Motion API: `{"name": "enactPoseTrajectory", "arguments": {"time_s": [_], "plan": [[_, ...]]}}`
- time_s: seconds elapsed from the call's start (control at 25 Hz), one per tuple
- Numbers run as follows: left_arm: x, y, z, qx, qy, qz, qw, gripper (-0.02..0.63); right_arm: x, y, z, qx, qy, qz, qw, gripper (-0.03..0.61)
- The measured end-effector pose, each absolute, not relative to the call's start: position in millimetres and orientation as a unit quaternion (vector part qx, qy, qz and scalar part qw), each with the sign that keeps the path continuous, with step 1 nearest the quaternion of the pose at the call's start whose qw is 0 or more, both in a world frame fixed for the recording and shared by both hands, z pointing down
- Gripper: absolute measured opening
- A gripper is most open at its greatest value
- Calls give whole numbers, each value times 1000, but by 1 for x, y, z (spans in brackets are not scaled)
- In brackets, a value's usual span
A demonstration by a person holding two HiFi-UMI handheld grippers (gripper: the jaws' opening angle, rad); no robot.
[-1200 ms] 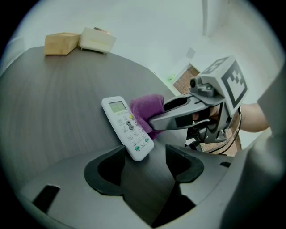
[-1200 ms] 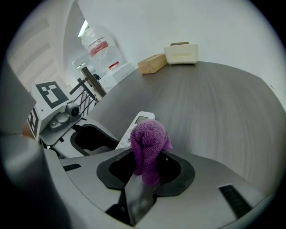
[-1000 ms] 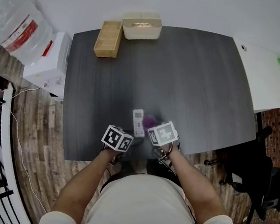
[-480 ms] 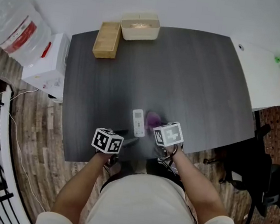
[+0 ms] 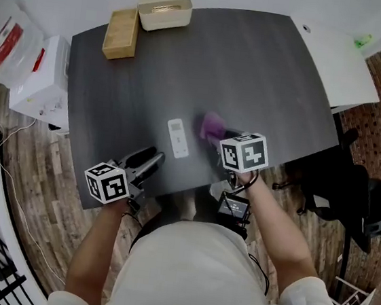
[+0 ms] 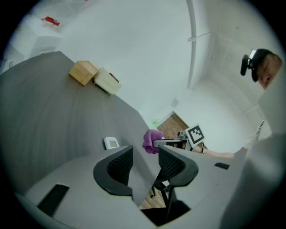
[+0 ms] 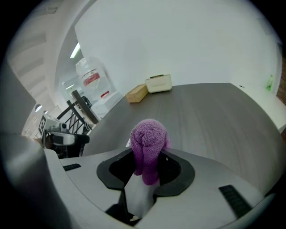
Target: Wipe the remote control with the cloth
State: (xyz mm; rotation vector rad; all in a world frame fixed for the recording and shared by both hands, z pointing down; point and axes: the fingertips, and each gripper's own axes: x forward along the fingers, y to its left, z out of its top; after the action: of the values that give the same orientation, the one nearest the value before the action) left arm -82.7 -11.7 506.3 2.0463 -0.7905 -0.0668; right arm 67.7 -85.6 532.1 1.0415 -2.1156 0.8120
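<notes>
A dark grey wood-grain tabletop (image 5: 273,83) fills the scene, with plank flooring around it and a pale wall beyond. A light wooden box (image 5: 121,32) and a cream rectangular container (image 5: 165,10) sit together at its far edge, well apart from the work. The small white remote control (image 5: 177,137) lies flat near the person's edge. In the head view its long axis runs roughly along the 12-to-6 o'clock line, and neither gripper touches it. The right gripper (image 7: 146,167) has its jaws clamped on the bunched purple terry cloth (image 7: 148,138), which bulges forward past the tips. Seen from the head, that bundle hangs just beside the remote's far right corner, so the remote lies at about 8 o'clock from the cloth. The left gripper (image 6: 145,153) has just been closing its jaws, yet they stand apart with nothing between them, only tabletop showing through the gap. From those jaws the remote lies near, at about 1 o'clock. Both grippers are close, but the right one carries the cloth. The wipe would seem to need a short move toward 8 o'clock and then strokes along the remote's length, with the empty left jaws placed to steady its near end.
</notes>
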Motion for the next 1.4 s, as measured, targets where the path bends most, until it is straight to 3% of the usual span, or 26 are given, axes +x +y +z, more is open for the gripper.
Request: {"name": "enactPoseTrajectory", "arguments": {"time_s": [0.24,0.4,0.76,1.0,1.28,1.4], "plan": [[-83,14,464,850,-298,-71,429,66,72,-53,505,413,-810,304,284,124],[-77,39,436,857,-296,-96,411,25,72,-23,483,398,-826,289,274,124],[-23,130,379,864,-306,-149,372,8,106,70,412,340,-885,232,216,124],[24,205,358,836,-325,-214,387,5,170,150,388,325,-891,283,144,124],[22,256,314,789,-264,-378,405,5,195,182,354,292,-864,409,-16,124],[26,266,303,797,-233,-383,404,6,194,177,333,293,-863,408,-47,124]]}}
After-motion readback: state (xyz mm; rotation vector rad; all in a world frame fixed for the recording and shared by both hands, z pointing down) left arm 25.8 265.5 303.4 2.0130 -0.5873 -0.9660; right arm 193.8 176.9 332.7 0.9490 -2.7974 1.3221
